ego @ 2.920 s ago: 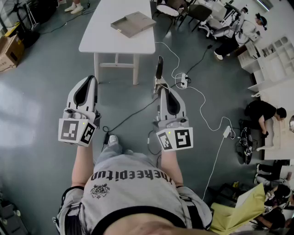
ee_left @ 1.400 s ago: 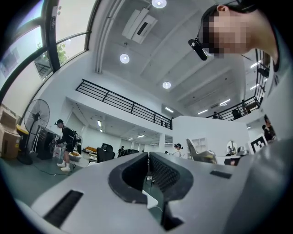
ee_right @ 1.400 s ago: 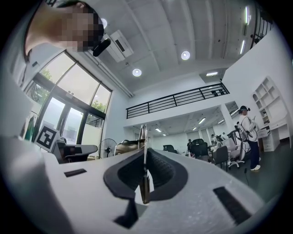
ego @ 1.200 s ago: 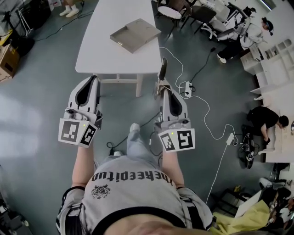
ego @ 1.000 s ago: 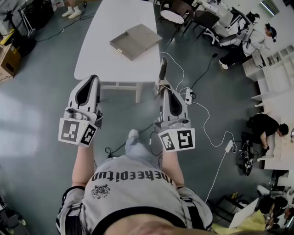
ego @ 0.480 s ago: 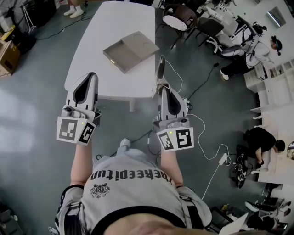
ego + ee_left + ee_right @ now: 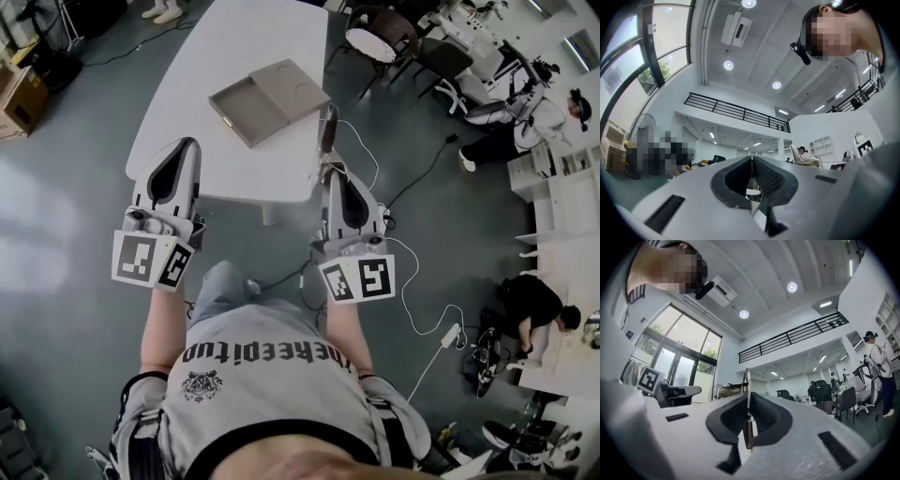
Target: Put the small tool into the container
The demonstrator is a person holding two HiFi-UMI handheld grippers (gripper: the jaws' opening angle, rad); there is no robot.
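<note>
The container (image 7: 267, 98) is a shallow grey-brown box lying open on the white table (image 7: 258, 33), ahead of both grippers in the head view. My right gripper (image 7: 330, 171) is shut on the small tool (image 7: 327, 131), a thin dark-handled piece that sticks out past the fingertips near the table's front right corner. In the right gripper view the small tool (image 7: 746, 378) stands clamped between the closed pads of that gripper (image 7: 748, 401). My left gripper (image 7: 185, 142) hovers at the table's front left edge, shut with nothing in it. Its pads meet in the left gripper (image 7: 751, 164) view.
Dark chairs (image 7: 380, 33) stand beyond the table's right side. White cables (image 7: 412, 272) trail over the grey floor at the right. A cardboard box (image 7: 19, 94) sits at the far left. People (image 7: 530, 300) sit and work along the right edge.
The table and box have come closer and now lie just under the gripper tips. Both grippers keep the same pose, the right one still clamped on the tool.
</note>
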